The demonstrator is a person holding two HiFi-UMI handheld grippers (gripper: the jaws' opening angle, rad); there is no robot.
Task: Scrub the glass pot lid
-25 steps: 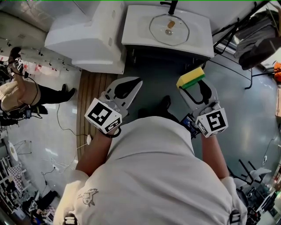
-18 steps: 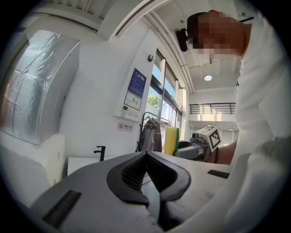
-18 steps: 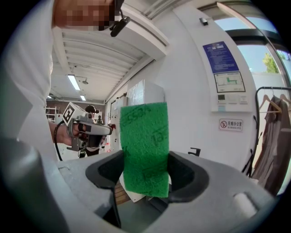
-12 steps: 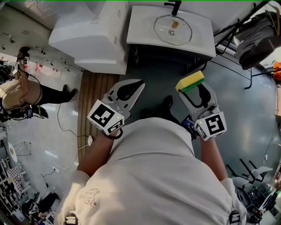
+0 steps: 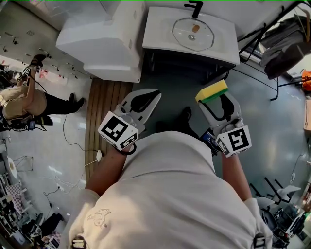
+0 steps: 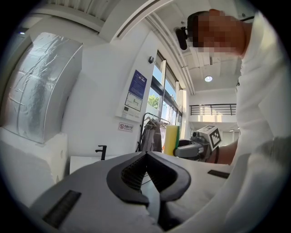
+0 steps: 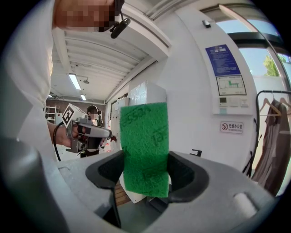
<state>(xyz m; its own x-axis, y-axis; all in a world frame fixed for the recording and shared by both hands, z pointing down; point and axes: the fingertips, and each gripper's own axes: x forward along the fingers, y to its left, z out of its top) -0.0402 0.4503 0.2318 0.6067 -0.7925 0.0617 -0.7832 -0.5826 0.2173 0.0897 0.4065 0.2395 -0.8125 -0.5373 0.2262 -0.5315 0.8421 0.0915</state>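
The glass pot lid (image 5: 193, 33) lies in the basin of a white sink (image 5: 160, 34) at the top of the head view, under a black faucet (image 5: 194, 7). My right gripper (image 5: 214, 97) is shut on a yellow and green sponge (image 5: 212, 90), well short of the sink. The sponge's green face (image 7: 145, 148) stands upright between the jaws of the right gripper (image 7: 145, 164). My left gripper (image 5: 154, 93) is shut and holds nothing, level with the right one. In the left gripper view the jaws of the left gripper (image 6: 146, 154) meet, and the sponge (image 6: 172, 139) shows beyond them.
A white appliance (image 5: 104, 41) stands left of the sink. A wooden floor strip (image 5: 102, 107) runs below it. Another person (image 5: 24, 104) stands at far left among cables. A dark bag (image 5: 286, 44) sits at upper right; a clothes rack (image 7: 273, 136) stands by the wall.
Both grippers have edged forward toward the sink, side by side. The sponge stays in the right jaws and the left jaws stay shut.
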